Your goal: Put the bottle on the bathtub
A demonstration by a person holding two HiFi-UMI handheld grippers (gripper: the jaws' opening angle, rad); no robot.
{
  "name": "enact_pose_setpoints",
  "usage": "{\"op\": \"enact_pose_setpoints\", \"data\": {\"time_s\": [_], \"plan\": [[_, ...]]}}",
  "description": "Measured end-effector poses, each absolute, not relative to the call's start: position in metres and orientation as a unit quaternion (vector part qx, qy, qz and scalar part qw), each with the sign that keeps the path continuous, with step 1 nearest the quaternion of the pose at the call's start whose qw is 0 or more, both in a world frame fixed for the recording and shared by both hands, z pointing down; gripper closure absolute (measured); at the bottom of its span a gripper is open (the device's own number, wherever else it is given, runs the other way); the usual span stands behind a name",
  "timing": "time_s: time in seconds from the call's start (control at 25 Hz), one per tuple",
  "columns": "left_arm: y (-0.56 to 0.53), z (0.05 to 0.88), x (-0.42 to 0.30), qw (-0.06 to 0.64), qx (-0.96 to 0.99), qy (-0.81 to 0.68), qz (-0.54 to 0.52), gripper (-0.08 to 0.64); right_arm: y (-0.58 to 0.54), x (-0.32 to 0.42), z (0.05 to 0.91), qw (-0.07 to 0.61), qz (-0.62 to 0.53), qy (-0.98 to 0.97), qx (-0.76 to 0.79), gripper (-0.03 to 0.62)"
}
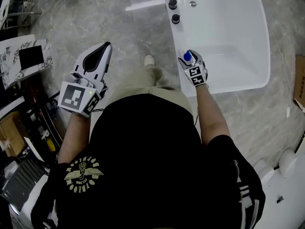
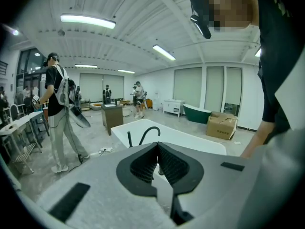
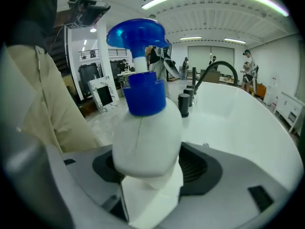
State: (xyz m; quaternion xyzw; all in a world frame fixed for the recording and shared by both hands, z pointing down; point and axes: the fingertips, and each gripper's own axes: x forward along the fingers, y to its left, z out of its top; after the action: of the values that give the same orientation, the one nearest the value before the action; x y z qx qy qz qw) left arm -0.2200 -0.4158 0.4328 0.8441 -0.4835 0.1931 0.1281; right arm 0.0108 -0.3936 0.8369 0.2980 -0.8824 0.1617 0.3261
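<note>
A white bottle (image 3: 145, 142) with a blue cap (image 3: 138, 35) stands upright between the jaws of my right gripper (image 3: 147, 168), which is shut on it. In the head view that gripper (image 1: 191, 63) holds the bottle (image 1: 187, 57) over the near left rim of the white bathtub (image 1: 238, 82). My left gripper (image 1: 99, 60) is out to the left over the floor, away from the tub. Its jaws (image 2: 157, 165) are shut with nothing between them.
Three black tap knobs (image 1: 172, 4) line the tub's left rim, and a black spout (image 3: 217, 73) arches over it. A marble-patterned board (image 1: 24, 56) and clutter lie at the left. A cardboard box (image 1: 300, 80) sits right of the tub. Other people (image 2: 59, 113) stand in the room.
</note>
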Motion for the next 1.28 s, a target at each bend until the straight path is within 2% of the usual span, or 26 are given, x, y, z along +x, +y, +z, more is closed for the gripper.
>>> {"op": "enact_pose_setpoints", "data": {"time_s": [0.44, 0.72, 0.88, 1.08, 1.12, 1.24, 1.28], "plan": [[-0.379, 0.424, -0.203, 0.113, 0.845, -0.486, 0.190, 0.551, -0.354, 0.049, 0.842, 0.337, 0.162, -0.871, 0.318, 0.325], [-0.390, 0.413, -0.186, 0.115, 0.862, -0.464, 0.166, 0.551, -0.343, 0.084, 0.793, 0.330, 0.160, -0.859, 0.358, 0.324], [-0.391, 0.400, -0.140, 0.121, 0.874, -0.453, 0.125, 0.551, -0.328, 0.146, 0.716, 0.275, 0.139, -0.856, 0.415, 0.324], [-0.381, 0.381, -0.071, 0.099, 0.897, -0.420, 0.100, 0.551, -0.303, 0.213, 0.581, 0.162, 0.107, -0.850, 0.490, 0.330], [-0.377, 0.377, -0.059, 0.095, 0.900, -0.416, 0.094, 0.551, -0.298, 0.223, 0.554, 0.142, 0.098, -0.849, 0.500, 0.367], [-0.364, 0.363, -0.028, 0.086, 0.905, -0.410, 0.076, 0.551, -0.283, 0.242, 0.486, 0.104, 0.078, -0.849, 0.513, 0.544], [-0.358, 0.359, -0.018, 0.082, 0.905, -0.411, 0.071, 0.551, -0.278, 0.247, 0.469, 0.094, 0.078, -0.851, 0.511, 0.572]]}}
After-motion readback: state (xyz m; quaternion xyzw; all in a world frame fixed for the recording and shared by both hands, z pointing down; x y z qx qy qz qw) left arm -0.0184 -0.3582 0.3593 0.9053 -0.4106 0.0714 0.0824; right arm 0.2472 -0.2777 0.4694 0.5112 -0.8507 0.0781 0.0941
